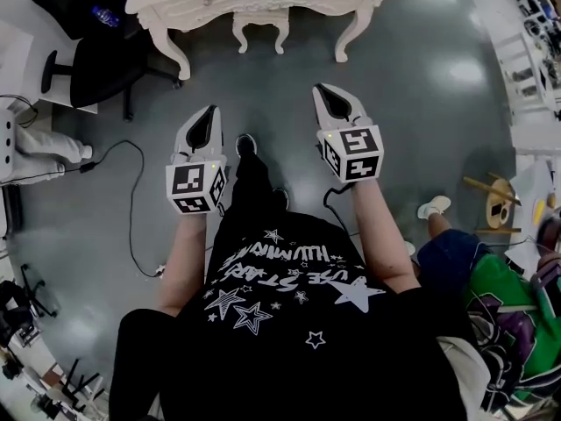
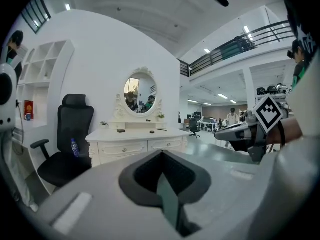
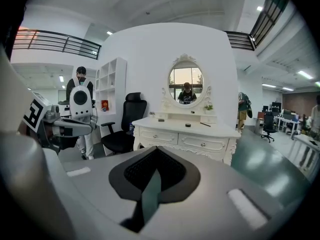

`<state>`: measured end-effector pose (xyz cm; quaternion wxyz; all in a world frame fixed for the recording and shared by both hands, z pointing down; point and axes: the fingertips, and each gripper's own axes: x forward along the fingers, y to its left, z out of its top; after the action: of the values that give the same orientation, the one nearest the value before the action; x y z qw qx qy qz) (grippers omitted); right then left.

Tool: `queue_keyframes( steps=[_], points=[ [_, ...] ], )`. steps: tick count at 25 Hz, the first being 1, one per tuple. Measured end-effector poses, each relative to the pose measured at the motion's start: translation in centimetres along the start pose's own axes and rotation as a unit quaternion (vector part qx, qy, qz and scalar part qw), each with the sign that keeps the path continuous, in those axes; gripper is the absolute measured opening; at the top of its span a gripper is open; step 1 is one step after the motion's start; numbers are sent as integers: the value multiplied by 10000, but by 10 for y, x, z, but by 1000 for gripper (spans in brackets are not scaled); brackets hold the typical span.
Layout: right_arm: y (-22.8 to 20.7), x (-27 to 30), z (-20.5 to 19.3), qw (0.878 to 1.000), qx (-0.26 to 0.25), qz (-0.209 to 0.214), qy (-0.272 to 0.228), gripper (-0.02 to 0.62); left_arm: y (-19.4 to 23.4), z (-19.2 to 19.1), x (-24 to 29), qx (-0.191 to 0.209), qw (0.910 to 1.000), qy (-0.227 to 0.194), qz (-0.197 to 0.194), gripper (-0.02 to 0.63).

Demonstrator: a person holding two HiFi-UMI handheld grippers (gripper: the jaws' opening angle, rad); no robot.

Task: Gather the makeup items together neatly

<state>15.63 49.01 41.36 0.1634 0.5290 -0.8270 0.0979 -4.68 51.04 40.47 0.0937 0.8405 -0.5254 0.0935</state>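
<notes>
- A person stands on the grey polished floor (image 1: 421, 130) facing a white carved dressing desk (image 3: 175, 139) with an oval mirror (image 3: 185, 84). It stands some way ahead, out of reach.
- The left gripper (image 1: 204, 125) and the right gripper (image 1: 330, 100) are held out level with each other, tipped slightly downward and aimed at the desk, which looks like a ready carry for the walk-up.
- Each gripper view shows the dark fingers (image 2: 142, 173) pressed together with nothing between them. Both are empty, which suits a moment when nothing is within reach.
- The task's things are a few small dark makeup items (image 3: 188, 125) lying scattered and apart on the desk top below the mirror. They are too small to identify.
- A black office chair (image 3: 125, 129) sits just beside the desk's end, clear of the approach.
- Gathering has evidently not begun. The likely next need is to close the gap to the desk, then open the fingers over the outlying pieces.
</notes>
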Motion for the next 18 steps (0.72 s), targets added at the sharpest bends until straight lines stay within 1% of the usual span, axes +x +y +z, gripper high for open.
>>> queue_keyframes(
  steps=[4, 6, 9, 12, 13, 16, 18],
  points=[
    [-2, 17, 6, 9999, 138, 46, -50, 29, 13, 0, 8, -23, 10000, 39, 57, 0],
    [-8, 29, 13, 9996, 260, -17, -138, 29, 22, 4, 17, -32, 9999, 38, 90, 0],
    [-21, 54, 25, 9987, 428, -139, -241, 31, 40, 10, 39, -49, 9999, 31, 131, 0],
    [-32, 87, 39, 9985, 472, -107, -245, 45, 61, 19, 69, -50, 9999, 19, 122, 0],
    [-35, 99, 44, 9985, 491, -87, -234, 77, 68, 23, 79, -36, 9999, 14, 110, 0],
    [-45, 135, 59, 9981, 587, -7, -159, 209, 91, 38, 112, 3, 10000, 10, 88, 0],
    [-52, 161, 69, 9977, 667, 60, -82, 273, 108, 48, 134, -4, 10000, 14, 91, 0]
  ],
)
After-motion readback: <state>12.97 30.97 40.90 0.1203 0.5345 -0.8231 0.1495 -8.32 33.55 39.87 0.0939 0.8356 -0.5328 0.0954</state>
